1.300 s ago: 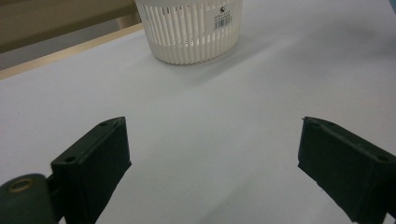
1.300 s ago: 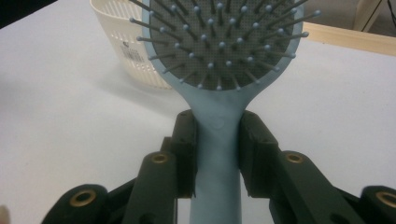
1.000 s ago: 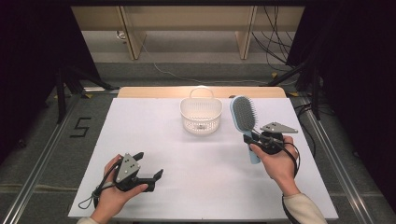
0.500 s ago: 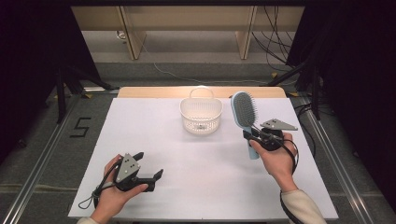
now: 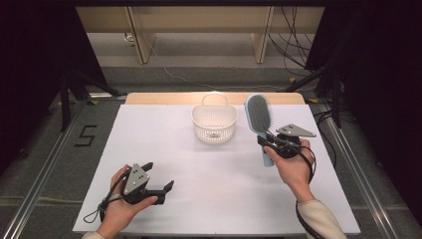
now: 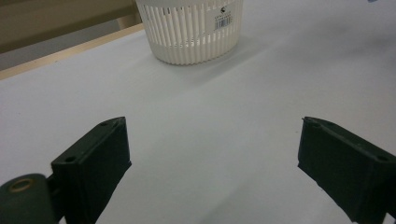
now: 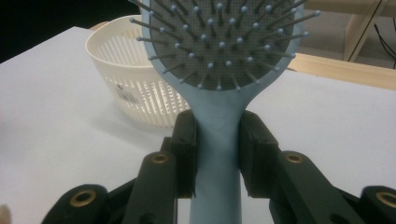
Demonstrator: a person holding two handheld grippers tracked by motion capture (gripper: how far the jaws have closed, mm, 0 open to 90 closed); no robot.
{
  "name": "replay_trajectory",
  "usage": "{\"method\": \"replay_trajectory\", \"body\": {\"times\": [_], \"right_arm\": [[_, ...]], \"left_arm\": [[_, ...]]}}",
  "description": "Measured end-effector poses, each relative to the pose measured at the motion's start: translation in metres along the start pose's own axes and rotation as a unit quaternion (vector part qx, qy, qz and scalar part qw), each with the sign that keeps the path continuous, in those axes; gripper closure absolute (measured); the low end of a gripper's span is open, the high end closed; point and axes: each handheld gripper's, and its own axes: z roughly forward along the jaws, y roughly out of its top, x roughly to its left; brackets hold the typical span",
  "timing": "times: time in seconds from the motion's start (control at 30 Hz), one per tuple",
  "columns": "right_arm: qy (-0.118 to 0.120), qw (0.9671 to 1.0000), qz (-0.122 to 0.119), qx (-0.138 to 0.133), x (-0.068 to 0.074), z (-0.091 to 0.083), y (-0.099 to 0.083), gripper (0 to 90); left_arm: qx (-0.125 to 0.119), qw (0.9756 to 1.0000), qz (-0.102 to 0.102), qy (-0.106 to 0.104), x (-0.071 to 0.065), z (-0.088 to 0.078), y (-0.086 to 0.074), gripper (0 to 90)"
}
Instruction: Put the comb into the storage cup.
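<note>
A light blue hairbrush with a grey bristle pad is lifted off the table on the right, held by its handle. My right gripper is shut on that handle; in the right gripper view the hairbrush stands upright between the two black jaws of my right gripper, bristles toward the camera. A white slotted basket stands at the table's back middle, just left of the brush head. My left gripper rests low at the front left, open and empty, aimed toward the basket in the left gripper view.
The white table top stretches between the two hands. A wooden strip runs along its far edge. Beyond it lie floor, wooden legs and black cables. Metal rails flank the table on both sides.
The right hand has raised the hairbrush slightly and shifted it a little toward the back, nearer the basket. The left gripper has kept still.
</note>
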Motion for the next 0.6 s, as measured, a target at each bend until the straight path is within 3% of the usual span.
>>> {"method": "replay_trajectory", "body": {"times": [0.6], "right_arm": [[-0.004,0.9999,-0.001,-0.015,0.0032,0.0047,0.0067,70.5]], "left_arm": [[-0.002,1.0000,-0.001,0.003,-0.0001,0.0000,-0.0001,8.7]]}}
